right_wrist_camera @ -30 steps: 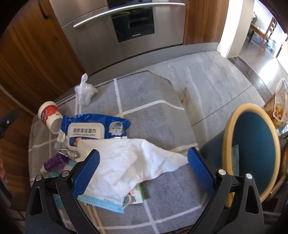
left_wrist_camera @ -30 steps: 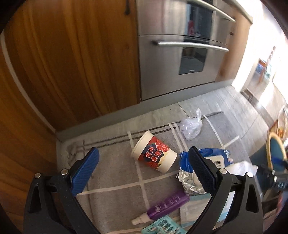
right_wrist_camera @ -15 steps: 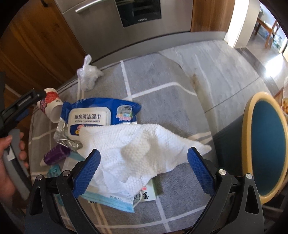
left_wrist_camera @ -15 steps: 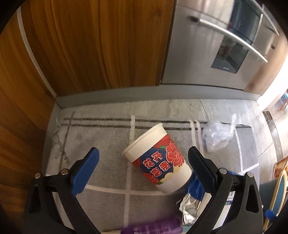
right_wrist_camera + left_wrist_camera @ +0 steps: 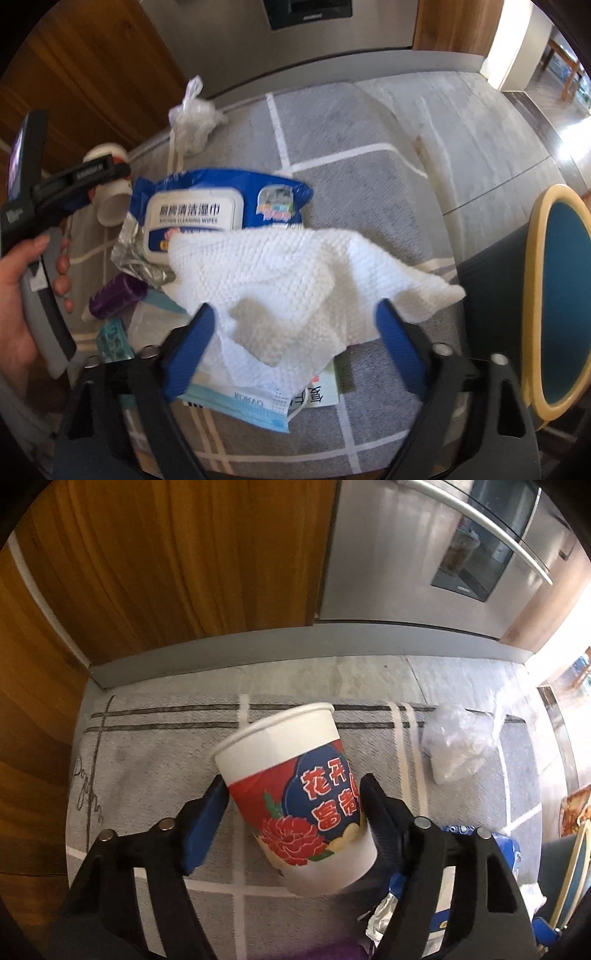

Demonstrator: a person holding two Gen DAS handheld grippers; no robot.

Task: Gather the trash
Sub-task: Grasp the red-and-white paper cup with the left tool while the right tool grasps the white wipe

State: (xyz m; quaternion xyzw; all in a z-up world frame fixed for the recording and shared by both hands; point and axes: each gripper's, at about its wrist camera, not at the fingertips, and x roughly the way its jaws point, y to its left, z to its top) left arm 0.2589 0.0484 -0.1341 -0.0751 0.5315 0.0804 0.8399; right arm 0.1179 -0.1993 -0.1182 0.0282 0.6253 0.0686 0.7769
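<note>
A gray rug (image 5: pixel 369 177) on the floor holds a big white cloth (image 5: pixel 295 280) near its front edge with the right gripper (image 5: pixel 293 328) wide apart over it, a blue wipes pack (image 5: pixel 221 199) behind, and near the left edge the left gripper (image 5: pixel 291 801) squeezes a paper cup (image 5: pixel 295 790).

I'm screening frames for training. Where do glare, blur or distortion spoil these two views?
Left wrist view: daylight blows out the right edge; the red-and-blue printed paper cup is sharp; fisheye bends the grey checked rug. Right wrist view: glare at the doorway upper right; the white textured wipe is slightly soft; the left gripper is blurred.
</note>
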